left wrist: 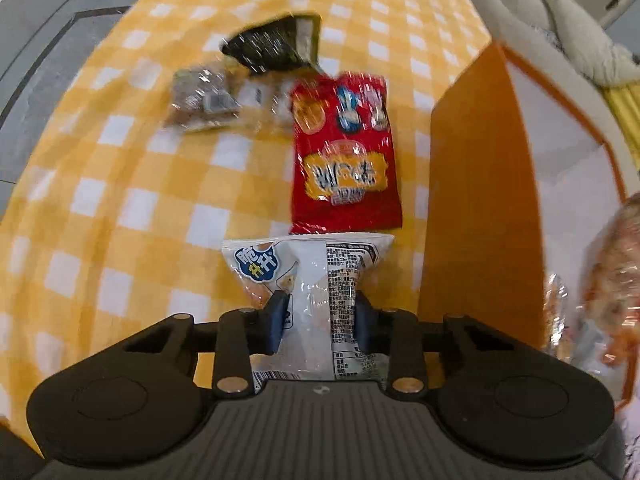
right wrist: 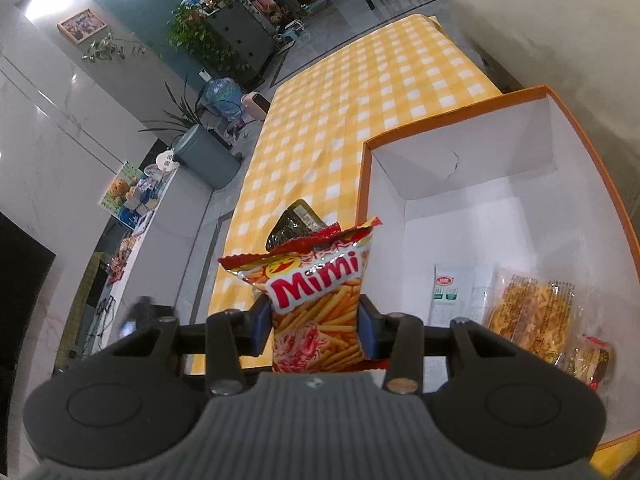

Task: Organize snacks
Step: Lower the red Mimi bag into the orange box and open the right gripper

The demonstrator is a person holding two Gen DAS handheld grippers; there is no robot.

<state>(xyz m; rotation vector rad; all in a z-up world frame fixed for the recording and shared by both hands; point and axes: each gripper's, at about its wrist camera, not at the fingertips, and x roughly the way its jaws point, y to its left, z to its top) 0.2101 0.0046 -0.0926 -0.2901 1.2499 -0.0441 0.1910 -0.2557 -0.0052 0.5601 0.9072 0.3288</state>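
My left gripper (left wrist: 320, 316) is shut on a white snack packet (left wrist: 316, 280) and holds it above the yellow checked tablecloth (left wrist: 120, 184). Beyond it lie a red snack bag (left wrist: 344, 152), a dark seaweed packet (left wrist: 276, 46) and a clear brownish packet (left wrist: 204, 100). My right gripper (right wrist: 316, 328) is shut on a red Mimi snack bag (right wrist: 320, 296), held beside the left wall of the orange box (right wrist: 560, 92). The box also shows at the right of the left wrist view (left wrist: 480, 184). Inside the box lie a white packet (right wrist: 452, 292) and yellow cracker packets (right wrist: 528, 312).
The dark seaweed packet (right wrist: 298, 222) shows behind the Mimi bag on the table. A beige sofa (right wrist: 540, 12) stands beyond the table's right side. A grey bin (right wrist: 208, 156) and plants stand on the floor to the left.
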